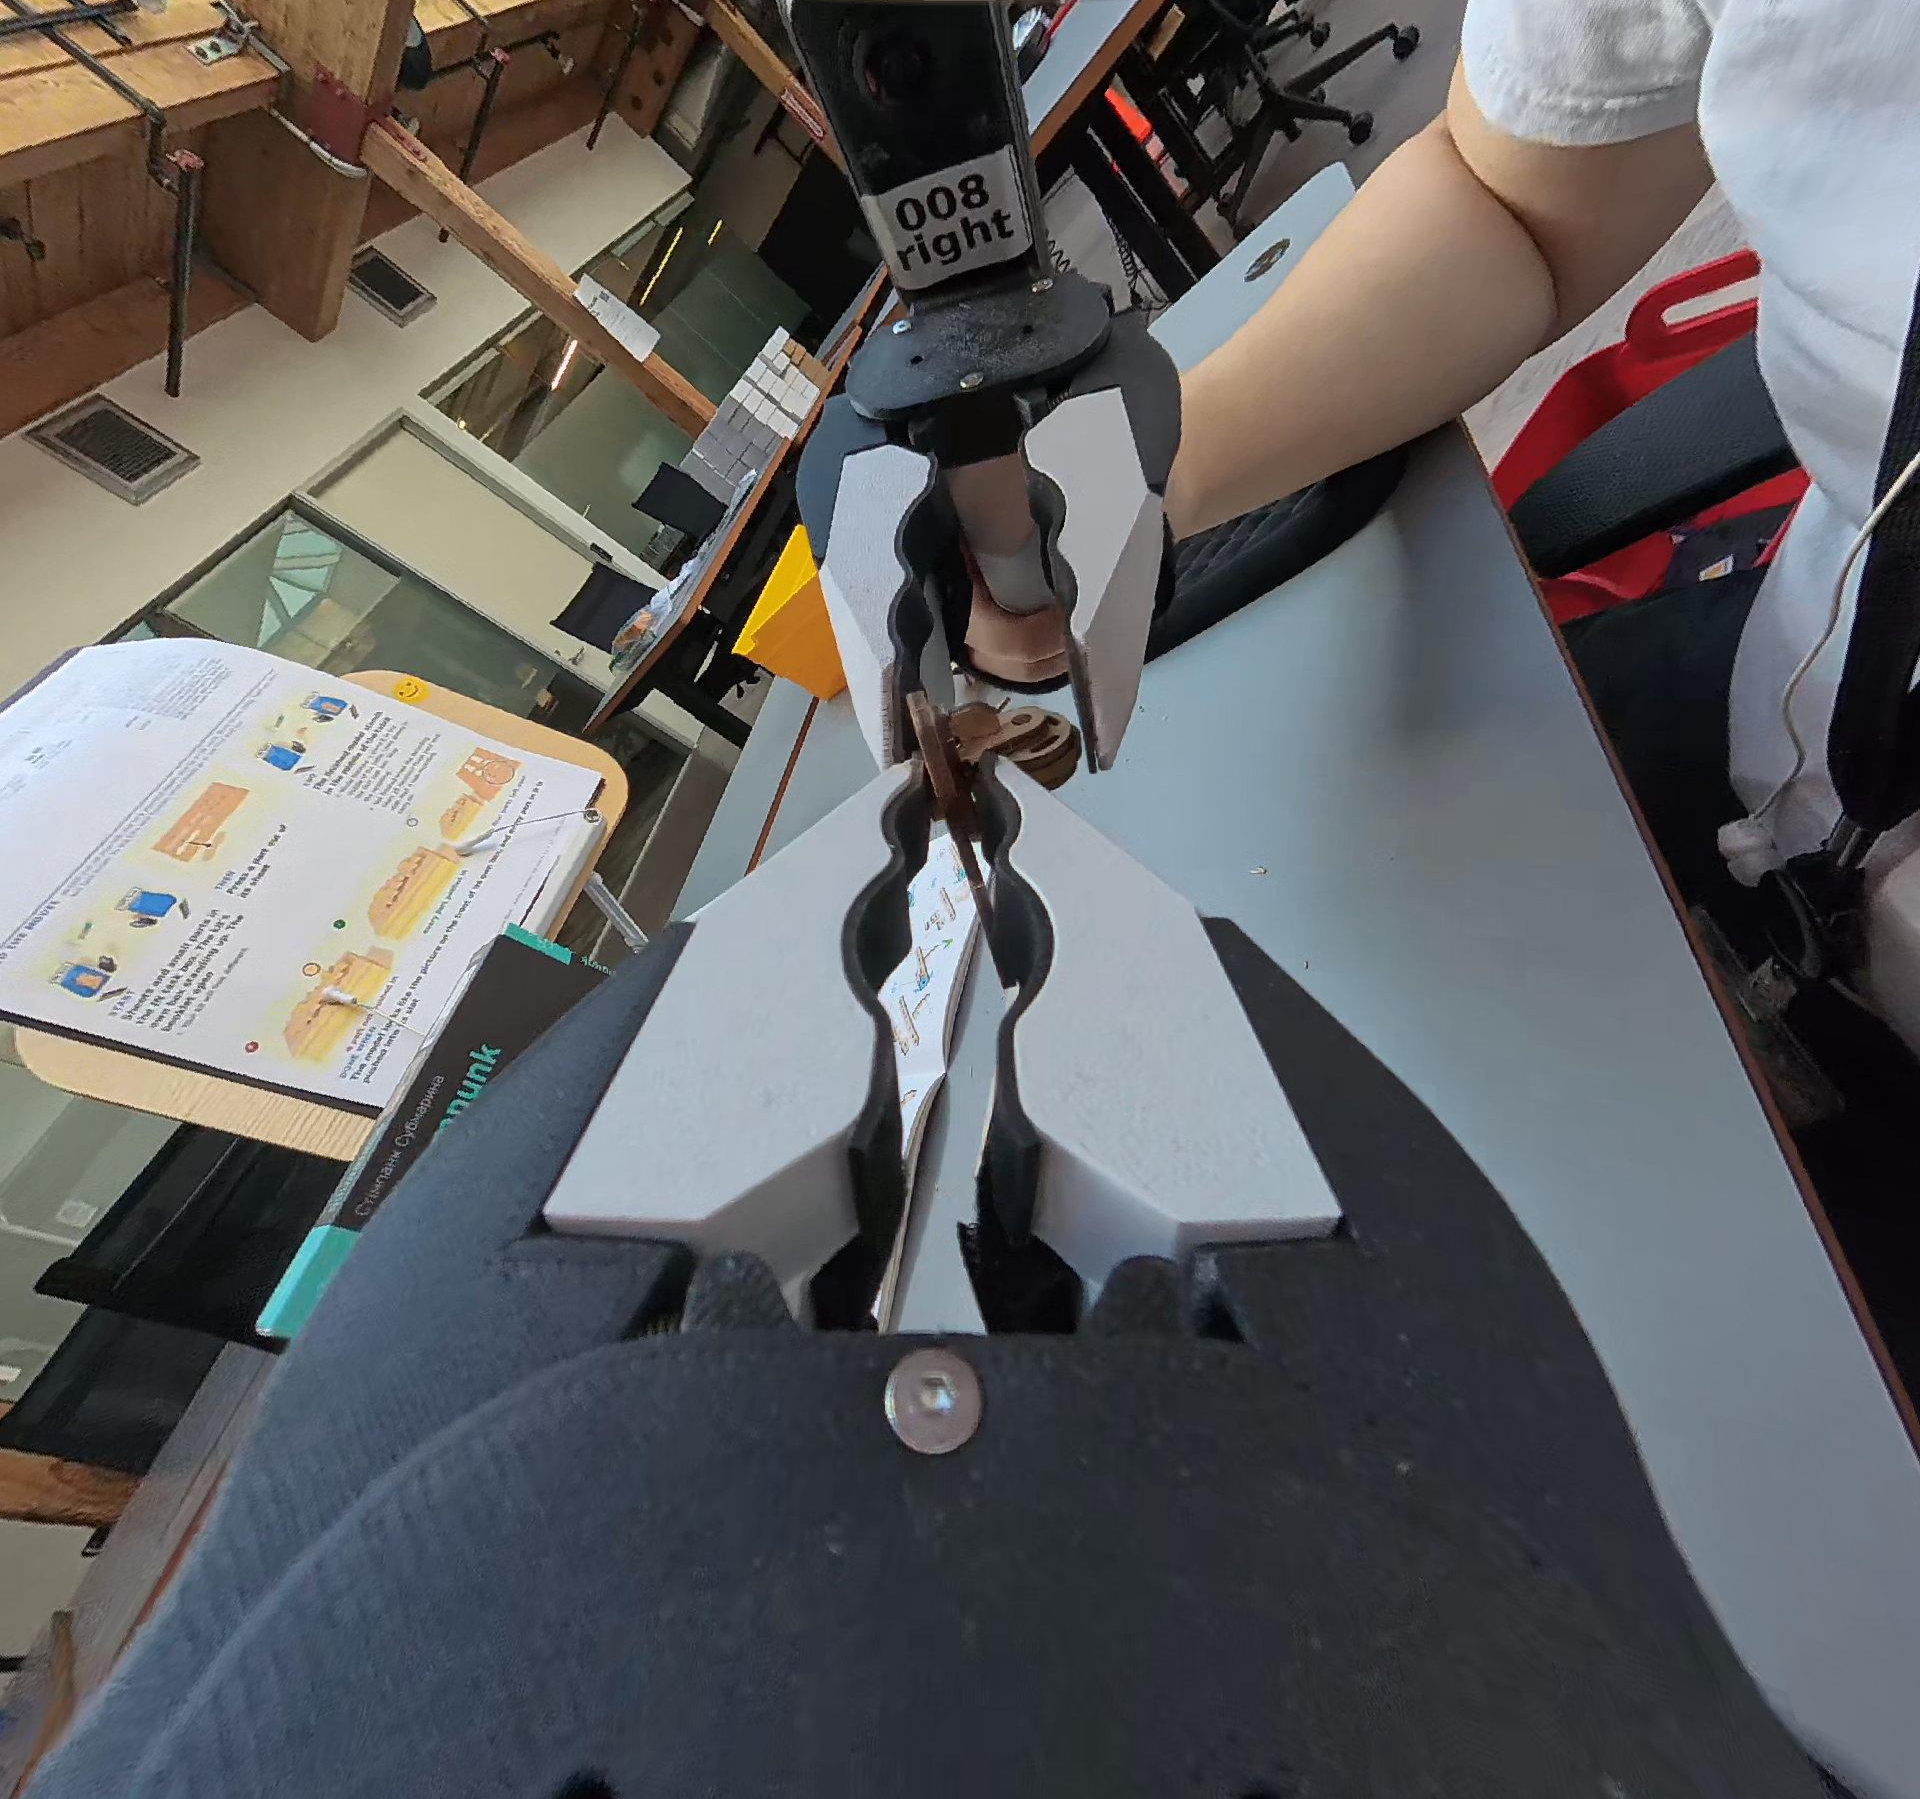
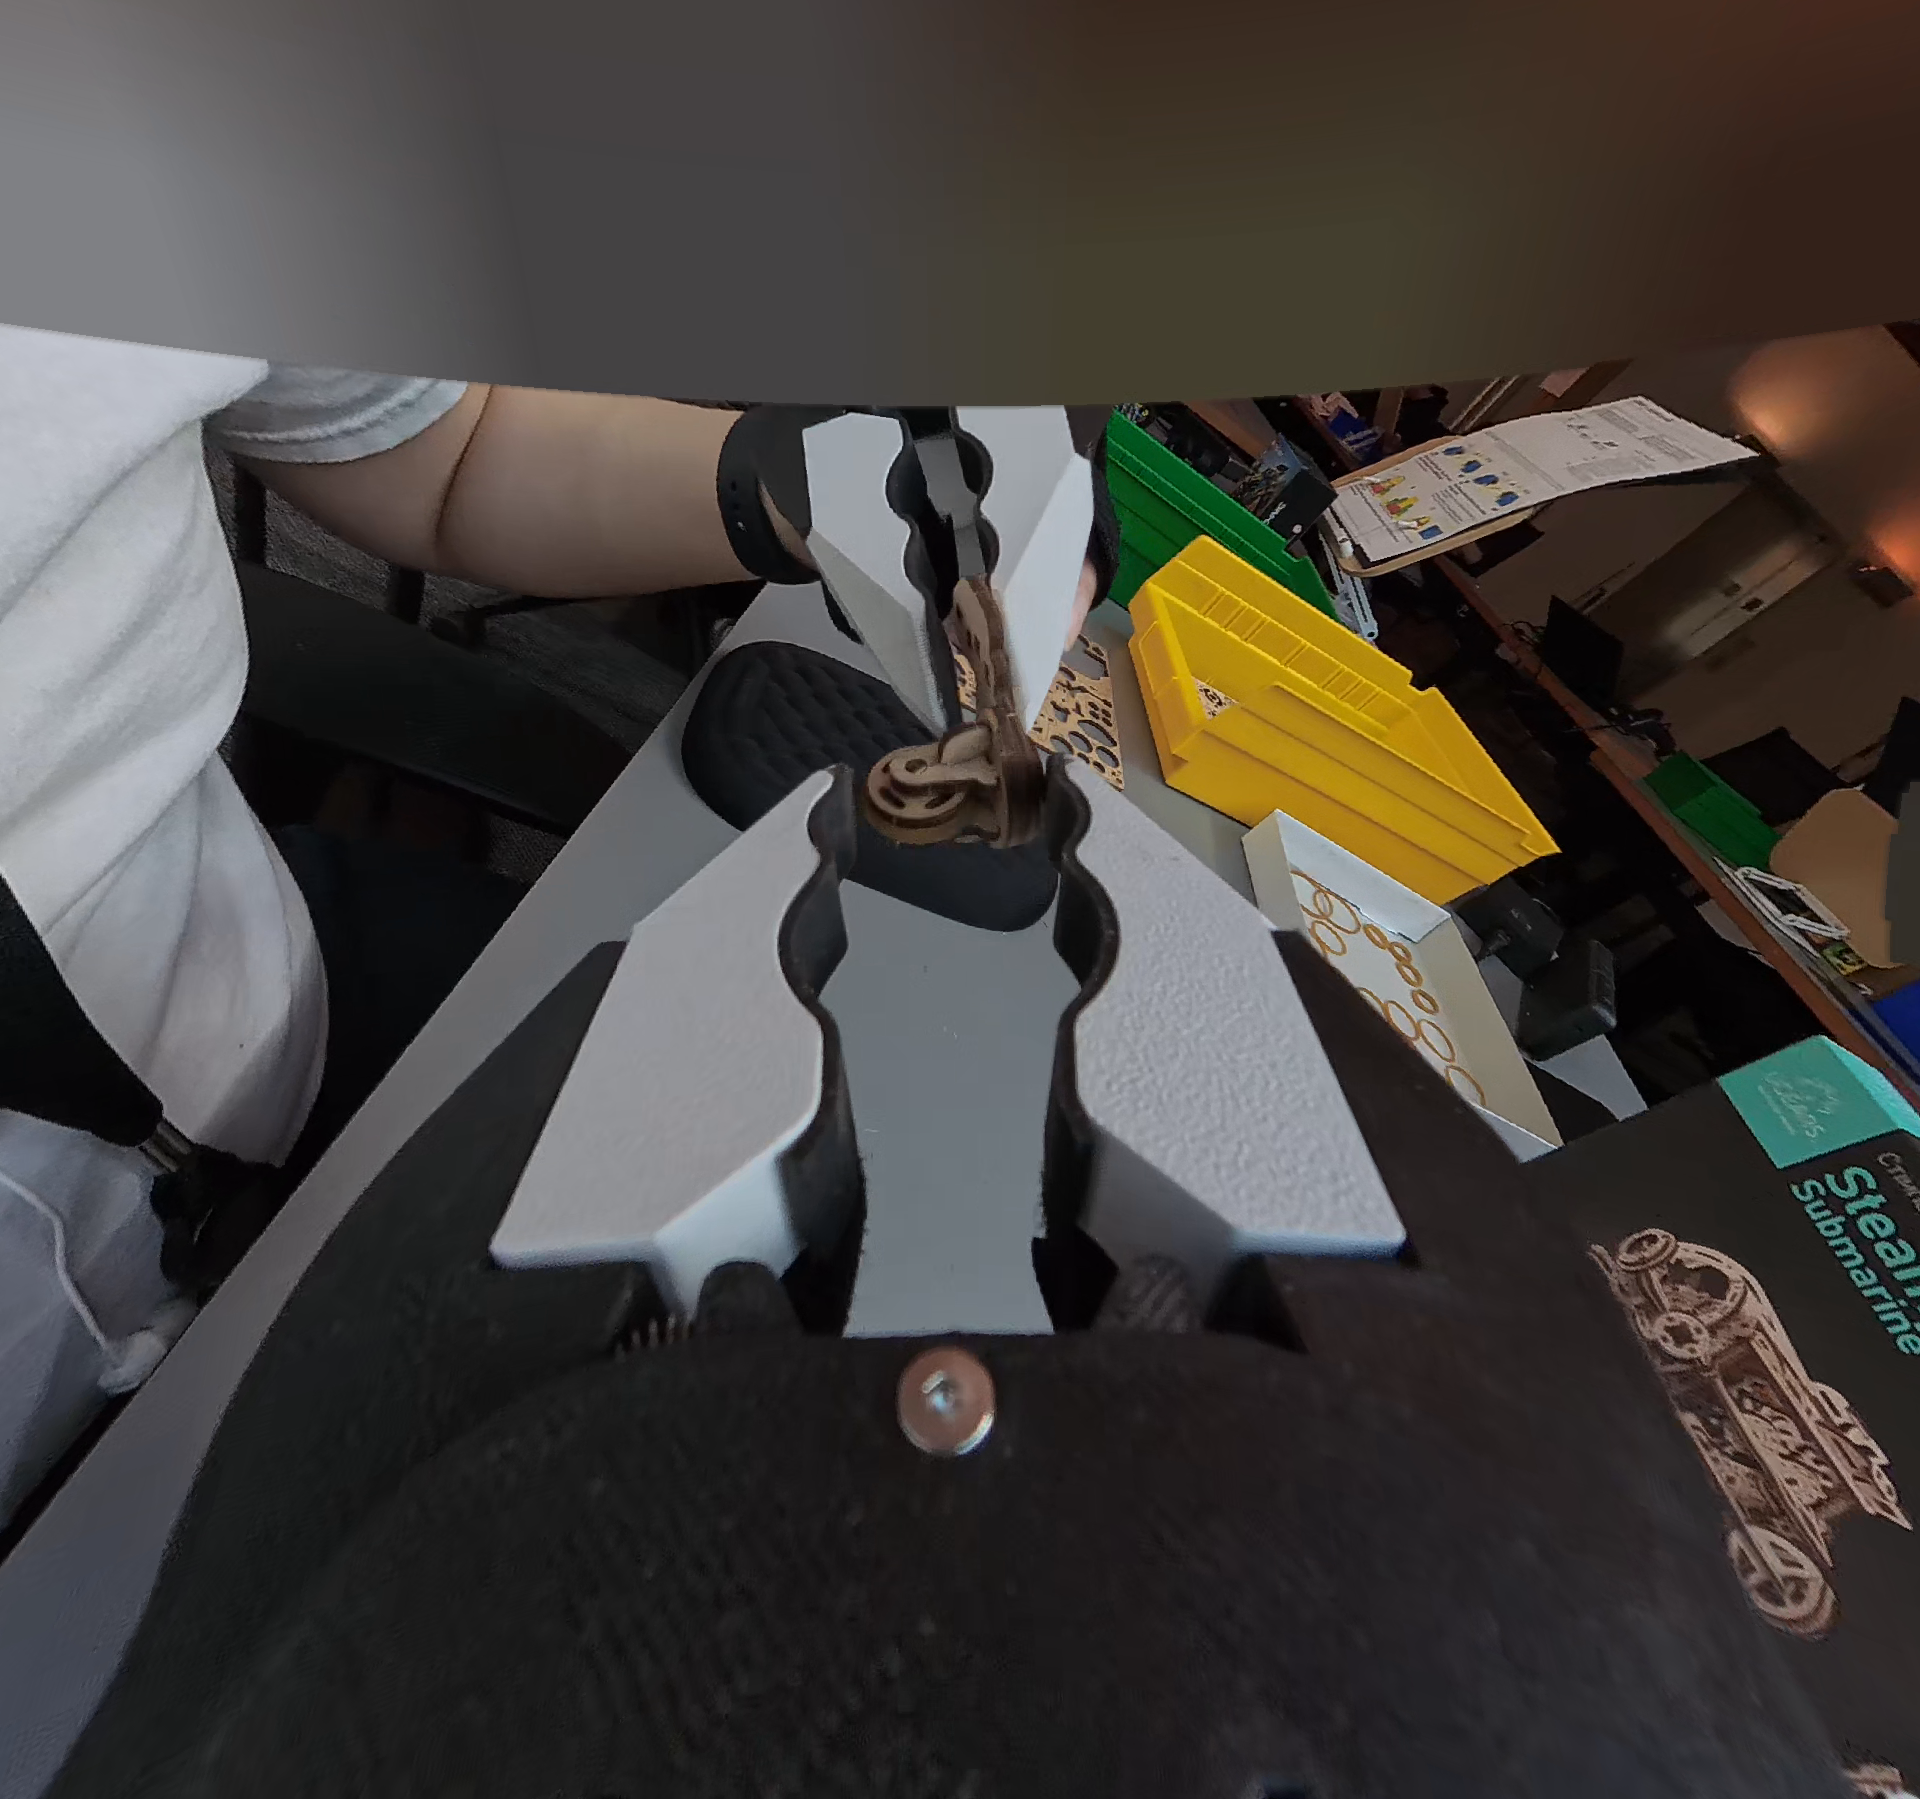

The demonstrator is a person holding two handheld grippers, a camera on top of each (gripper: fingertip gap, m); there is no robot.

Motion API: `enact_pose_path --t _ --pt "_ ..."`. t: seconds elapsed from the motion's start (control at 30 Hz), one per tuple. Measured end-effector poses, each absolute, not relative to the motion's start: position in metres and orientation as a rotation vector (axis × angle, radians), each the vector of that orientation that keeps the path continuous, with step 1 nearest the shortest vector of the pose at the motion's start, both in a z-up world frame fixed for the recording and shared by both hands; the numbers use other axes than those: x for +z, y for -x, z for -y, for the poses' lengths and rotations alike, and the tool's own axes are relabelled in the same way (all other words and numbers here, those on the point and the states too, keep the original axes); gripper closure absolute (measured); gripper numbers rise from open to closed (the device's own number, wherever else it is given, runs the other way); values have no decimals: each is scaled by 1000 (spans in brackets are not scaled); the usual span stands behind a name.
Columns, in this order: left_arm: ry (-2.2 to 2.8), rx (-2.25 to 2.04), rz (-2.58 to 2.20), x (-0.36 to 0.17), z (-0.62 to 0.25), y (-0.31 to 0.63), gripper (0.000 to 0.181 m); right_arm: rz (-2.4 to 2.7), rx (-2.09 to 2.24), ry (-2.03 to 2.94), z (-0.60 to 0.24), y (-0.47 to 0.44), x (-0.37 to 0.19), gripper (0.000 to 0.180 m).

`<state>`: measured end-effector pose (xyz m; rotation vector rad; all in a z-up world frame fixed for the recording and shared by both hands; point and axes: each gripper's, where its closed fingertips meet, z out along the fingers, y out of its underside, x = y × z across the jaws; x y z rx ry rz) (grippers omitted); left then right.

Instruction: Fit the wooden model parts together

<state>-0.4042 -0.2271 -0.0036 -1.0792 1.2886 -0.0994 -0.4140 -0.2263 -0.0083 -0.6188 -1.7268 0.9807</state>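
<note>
The left tool (image 1: 951,793) is clenched on a flat wooden strip (image 1: 961,835), gripped edge-on between its fingers above the grey surface (image 1: 1403,918). The strip's far end meets a round wooden part (image 2: 920,799) (a disc with curved cut-outs), and the two touch. The right tool (image 2: 945,793) is partly open, its fingertips grasping that joined piece from both sides. Farther right stands a yellow bin (image 2: 1320,721).
</note>
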Motion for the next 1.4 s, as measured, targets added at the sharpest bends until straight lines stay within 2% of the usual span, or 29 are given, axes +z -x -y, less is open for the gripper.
enact_pose_path --t 0.07,0.13,0.37,0.47,0.9,1.07,1.2,1.4 --pt "1079 -142 -1271 -3 229 405 175 1727 1062 594 226 407 -3 147" --pt "1075 -180 -1263 -2 232 406 175 1702 1181 603 223 401 5 160" --pt "1078 -239 -1263 -7 234 401 175 1722 1229 618 221 401 0 159" --pt "1081 -246 -1274 -9 234 399 176 1738 1198 599 224 402 -4 170" --pt "1073 -312 -1292 -10 239 393 176 1820 1234 591 229 397 -11 171" --pt "1073 -249 -1342 -14 238 379 179 1894 1024 574 232 409 -36 174" --pt "1132 -256 -1258 -10 226 393 179 1830 1120 689 215 409 -28 175" --pt "1201 -218 -1194 -12 217 403 168 1831 1028 784 203 416 -34 176"
